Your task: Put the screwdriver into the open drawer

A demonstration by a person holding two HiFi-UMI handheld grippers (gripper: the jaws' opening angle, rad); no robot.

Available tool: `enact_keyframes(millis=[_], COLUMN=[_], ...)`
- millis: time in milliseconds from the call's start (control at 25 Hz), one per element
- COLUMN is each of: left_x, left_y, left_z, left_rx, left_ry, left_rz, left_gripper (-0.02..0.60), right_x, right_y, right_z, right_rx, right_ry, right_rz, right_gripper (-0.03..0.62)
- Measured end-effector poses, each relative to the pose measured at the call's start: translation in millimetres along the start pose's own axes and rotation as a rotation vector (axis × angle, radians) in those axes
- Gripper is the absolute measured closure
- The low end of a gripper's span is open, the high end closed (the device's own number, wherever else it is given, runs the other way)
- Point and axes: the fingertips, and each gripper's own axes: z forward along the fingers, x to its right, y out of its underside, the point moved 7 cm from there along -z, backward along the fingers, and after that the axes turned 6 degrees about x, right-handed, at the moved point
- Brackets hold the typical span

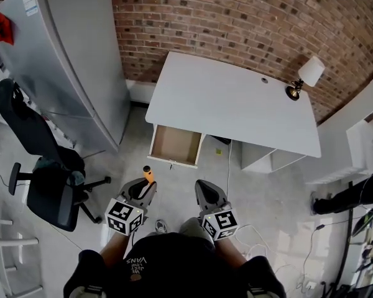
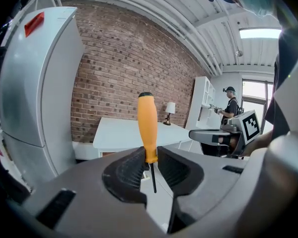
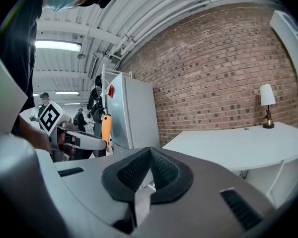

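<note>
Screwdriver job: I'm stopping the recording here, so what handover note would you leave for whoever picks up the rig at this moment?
Left gripper: shut on the screwdriver. The fingers clamp the lower end of the orange handle, which stands upright with the shaft pointing down.
Right gripper: shut, holding nothing.
Drawer: pulled open under the white desk, looks empty, ahead of the left gripper and apart from it.
Done: screwdriver is in hand.
Left: carry it forward over the drawer, lower it inside, open the fingers.
</note>
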Motion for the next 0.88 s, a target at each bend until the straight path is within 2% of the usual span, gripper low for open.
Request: enact_keyframes(millis=[280, 640, 880], left_x=[-14, -5, 5], left_y=[1, -9, 2], left_z=[45, 110, 138], left_rx=[-0.017, 0.037, 0.040], left_ry=[-0.033, -0.150, -0.232], left_rz=[-0.026, -0.064, -0.081], left_gripper=[0.499, 0.499, 0.499], right_x=[36, 100, 130], right_y=[4, -7, -10], right_z=[29, 63, 77], right_rx=[-0.017, -0.052, -0.061], right_ry=[-0.038, -0.198, -0.313], right_rz=[0.003, -0.051, -0.068], right_gripper=[0.600, 0.600, 0.600])
